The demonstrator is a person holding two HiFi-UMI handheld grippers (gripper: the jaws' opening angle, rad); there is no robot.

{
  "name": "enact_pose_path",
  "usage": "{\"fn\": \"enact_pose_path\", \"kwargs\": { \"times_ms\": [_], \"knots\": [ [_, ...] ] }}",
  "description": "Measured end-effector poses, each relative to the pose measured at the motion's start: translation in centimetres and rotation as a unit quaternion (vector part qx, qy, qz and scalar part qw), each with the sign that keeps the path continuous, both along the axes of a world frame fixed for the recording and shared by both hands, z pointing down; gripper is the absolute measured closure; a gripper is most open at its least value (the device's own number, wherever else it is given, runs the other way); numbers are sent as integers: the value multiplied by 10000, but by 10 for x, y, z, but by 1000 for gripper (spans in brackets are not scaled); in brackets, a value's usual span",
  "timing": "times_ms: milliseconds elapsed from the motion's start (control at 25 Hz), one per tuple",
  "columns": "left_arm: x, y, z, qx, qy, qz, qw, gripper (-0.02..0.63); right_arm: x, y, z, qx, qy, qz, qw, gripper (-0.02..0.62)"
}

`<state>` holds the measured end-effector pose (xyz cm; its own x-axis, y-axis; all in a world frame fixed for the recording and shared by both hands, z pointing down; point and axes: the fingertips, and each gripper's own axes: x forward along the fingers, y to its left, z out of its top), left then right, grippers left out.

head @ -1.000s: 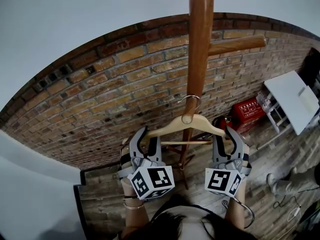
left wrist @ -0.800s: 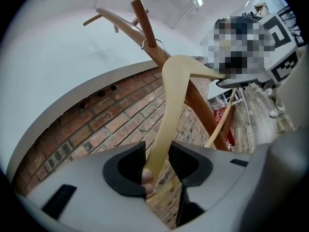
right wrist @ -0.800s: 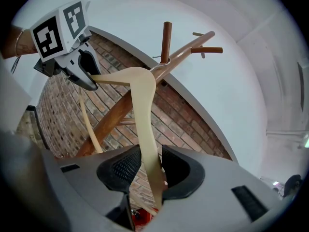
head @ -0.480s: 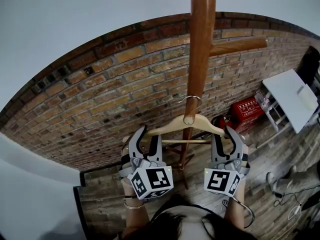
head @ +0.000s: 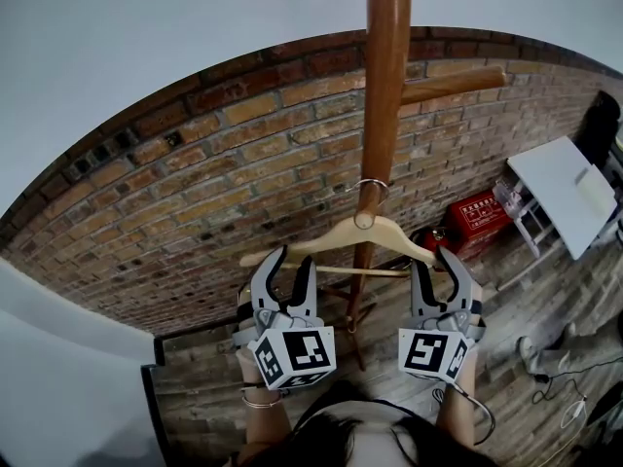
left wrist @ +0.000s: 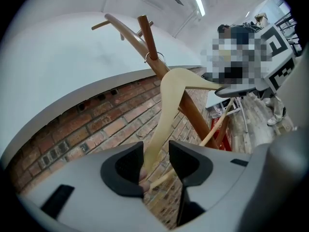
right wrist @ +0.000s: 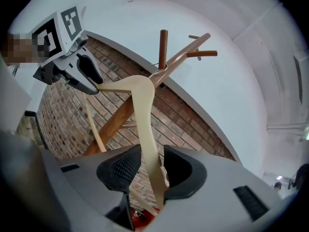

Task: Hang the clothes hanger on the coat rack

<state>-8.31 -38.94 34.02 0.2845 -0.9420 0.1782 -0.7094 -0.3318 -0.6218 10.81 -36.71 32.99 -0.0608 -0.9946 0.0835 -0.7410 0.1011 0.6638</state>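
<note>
- The left gripper [head: 292, 261] [left wrist: 155, 151] stands wide. Its jaws have just been opening, and the pale left end of the clothes hanger [head: 389, 232] [left wrist: 171, 88] runs up between them. The wood lies near one pad with a clear gap to the other, so nothing is clamped.
- The right gripper [head: 433, 266] [right wrist: 152, 151] points about level at the same height as the left. The hanger's right arm [right wrist: 142, 98] slants between its ribbed pads, close to both. A sliver of brick shows beside the wood, so the jaws look parted rather than pressed on it.
- Each gripper has one end of the hanger, and the thin lower bar [head: 331, 270] spans between the two ends.
- The hanger rises to its neck in front of the pole, and its metal hook [head: 368, 185] [left wrist: 155, 57] [right wrist: 159, 70] sits at the crotch where a slanted peg [right wrist: 193, 45] meets the pole — it is already on the coat rack [head: 387, 86] [left wrist: 147, 33] [right wrist: 163, 47].
- Higher up the pole, another peg [head: 458, 84] juts to the right in the head view.
- Behind the rack is a brick wall [head: 195, 193] under a white upper wall. Lower right of the pole, a red box [head: 482, 212] stands at the foot of the wall, and a white table [head: 569, 193] is farther right.
</note>
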Motion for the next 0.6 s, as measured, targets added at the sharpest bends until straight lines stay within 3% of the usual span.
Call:
{"fn": "enact_pose_path", "kwargs": {
  "times_ms": [600],
  "knots": [
    [-5,26,-3,92,25,-119,9999,449,-2,21,1,45,12,-53,10000,449]
  ]
}}
